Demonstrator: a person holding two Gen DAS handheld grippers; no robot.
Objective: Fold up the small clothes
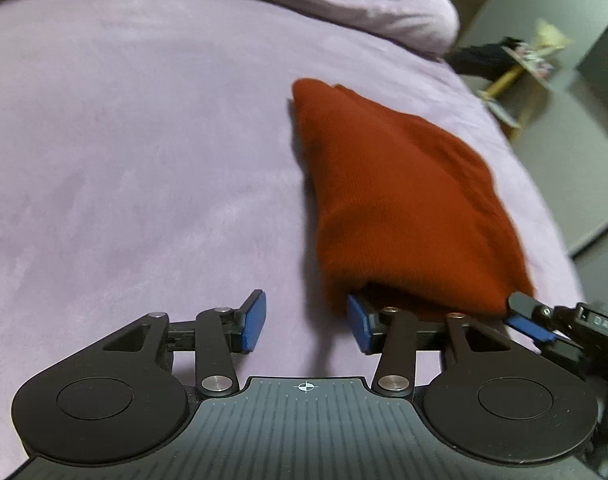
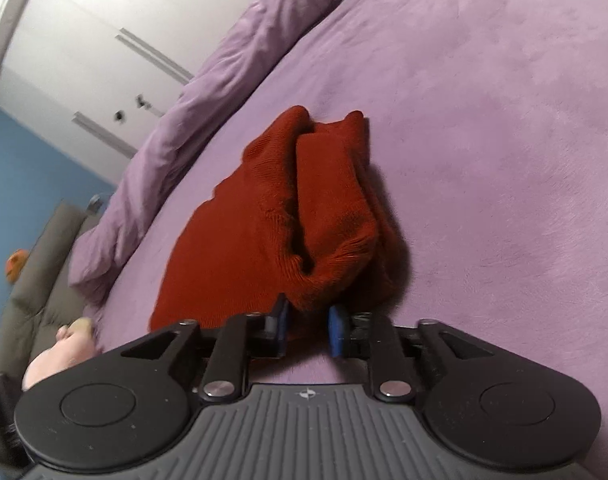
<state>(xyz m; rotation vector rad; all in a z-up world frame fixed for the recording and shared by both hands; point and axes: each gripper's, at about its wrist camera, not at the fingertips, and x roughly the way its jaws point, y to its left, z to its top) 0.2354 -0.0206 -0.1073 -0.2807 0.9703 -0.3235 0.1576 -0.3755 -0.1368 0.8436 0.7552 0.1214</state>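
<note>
rust-red knit garment [image 2: 263,216]; plain lilac bedspread [image 1: 123,160]; black claw [image 1: 306,322], blue pads [image 1: 255,320].

Near edge of red garment [image 2: 263,216] hidden behind right gripper [image 2: 308,330].

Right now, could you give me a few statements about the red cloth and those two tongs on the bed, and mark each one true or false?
1. The red garment lies on a purple bedspread. True.
2. The left tongs are clamped on the garment. False: they stand open, with only one blue pad at the cloth's edge.
3. The right tongs have a bunched edge of the garment between their blue pads. True.
4. The garment is spread out flat in one layer. False: it is doubled over, with folds showing in the right wrist view.
5. A green pillow lies at the head of the bed. False: the pillow is purple.
</note>
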